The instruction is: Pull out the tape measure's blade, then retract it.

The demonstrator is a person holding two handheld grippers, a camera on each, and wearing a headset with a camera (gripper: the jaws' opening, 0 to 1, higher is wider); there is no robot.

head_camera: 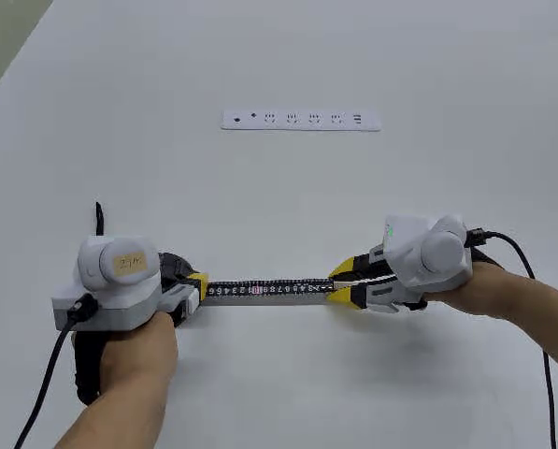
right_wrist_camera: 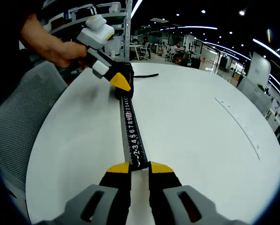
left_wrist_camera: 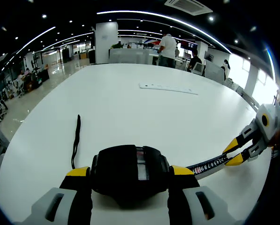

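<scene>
A: Step in hand?
B: Looks like the pull-out, partly done. The left tongs (left_wrist_camera: 130, 171) are pressed against both sides of the tape measure case (left_wrist_camera: 128, 161), which sits on the table (head_camera: 288, 374) at the near left. The right tongs (right_wrist_camera: 140, 168) are pinched on the tip of the blade (right_wrist_camera: 132, 133) at the near right.
A: How does the person do it well?
B: Clamp the case steady and draw the right tongs straight along the blade's line, low over the table. A twist could buckle the blade or slip the tip free. For retracting, probably ease the tip back rather than let it snap.
A: Look of the thing?
B: Black case. The blade is black with white numerals and a reddish mark partway along. It runs flat and straight between the tongs. A black wrist strap (left_wrist_camera: 76, 140) lies on the table beside the case.
</scene>
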